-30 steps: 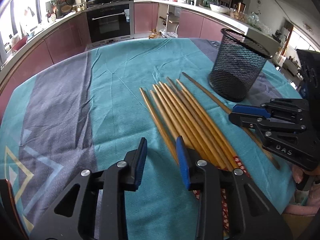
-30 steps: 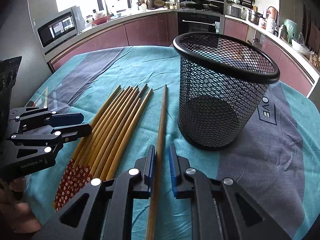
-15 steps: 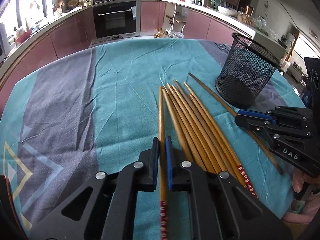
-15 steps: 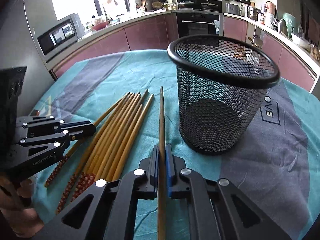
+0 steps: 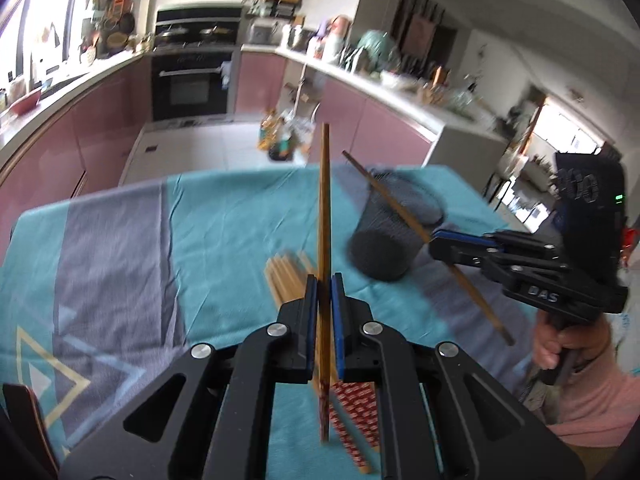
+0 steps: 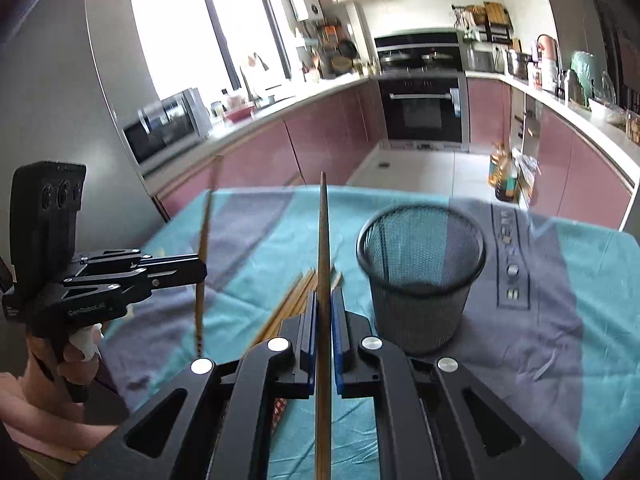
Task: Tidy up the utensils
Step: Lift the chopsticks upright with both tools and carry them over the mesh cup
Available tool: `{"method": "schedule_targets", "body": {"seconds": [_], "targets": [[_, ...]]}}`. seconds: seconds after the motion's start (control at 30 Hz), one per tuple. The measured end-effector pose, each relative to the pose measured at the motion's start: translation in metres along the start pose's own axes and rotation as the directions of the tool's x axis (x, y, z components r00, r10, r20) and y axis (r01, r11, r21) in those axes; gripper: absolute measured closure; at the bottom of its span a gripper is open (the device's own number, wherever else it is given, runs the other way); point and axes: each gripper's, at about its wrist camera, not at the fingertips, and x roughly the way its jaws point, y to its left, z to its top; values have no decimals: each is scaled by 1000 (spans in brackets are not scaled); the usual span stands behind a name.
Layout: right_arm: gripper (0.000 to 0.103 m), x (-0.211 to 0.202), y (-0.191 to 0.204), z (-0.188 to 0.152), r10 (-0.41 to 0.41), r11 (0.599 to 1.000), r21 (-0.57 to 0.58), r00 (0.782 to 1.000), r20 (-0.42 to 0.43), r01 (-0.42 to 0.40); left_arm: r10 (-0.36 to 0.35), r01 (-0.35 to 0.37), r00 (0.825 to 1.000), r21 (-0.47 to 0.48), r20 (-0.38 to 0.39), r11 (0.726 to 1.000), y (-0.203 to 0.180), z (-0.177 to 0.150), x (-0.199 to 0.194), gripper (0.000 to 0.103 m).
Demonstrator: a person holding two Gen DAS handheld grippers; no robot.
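My left gripper (image 5: pixel 324 280) is shut on a wooden chopstick (image 5: pixel 324 208) that points up and away above the table. My right gripper (image 6: pixel 324 294) is shut on a darker chopstick (image 6: pixel 322 240), also lifted clear of the cloth. In the left wrist view the right gripper (image 5: pixel 434 240) holds its chopstick (image 5: pixel 396 208) slanted across the black mesh cup (image 5: pixel 384 252). In the right wrist view the left gripper (image 6: pixel 202 268) appears with its chopstick (image 6: pixel 202 256). Several chopsticks (image 5: pixel 286 276) stay in a bundle on the cloth. The mesh cup (image 6: pixel 420 276) stands upright to the right.
A teal and grey tablecloth (image 6: pixel 560 300) covers the table. A hand (image 5: pixel 568 340) in a pink sleeve holds the right gripper's handle. Pink kitchen cabinets, an oven (image 6: pixel 422 104) and bottles on the floor (image 6: pixel 502 180) lie beyond the table's far edge.
Both grippers closed on a chopstick each, then rose from the table with them. The views tilted up, showing more of the kitchen.
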Motion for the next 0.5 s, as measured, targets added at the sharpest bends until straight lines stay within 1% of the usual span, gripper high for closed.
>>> {"method": "schedule_targets", "body": {"seconds": [0.1,0.2,0.23,0.4,0.5], "targets": [[97,-11,-5,10,14,1000,8,999,46,-15,-46,46,998,4,46,999,-7,14,-17,96],[97,-13,-10,17,19,1000,15,997,72,-20,-75,74,993,12,89,997,-15,29,-31,96],[97,-15,-12,20,34,999,22,996,85,-36,-86,85,991,11,99,996,-17,33,-33,96],[97,-17,-24,28,105,992,60,988,116,-112,-135,135,983,6,122,991,-27,56,-37,96],[97,-20,-27,29,124,989,65,983,136,-134,-137,137,983,9,125,991,-34,68,-34,96]]}}
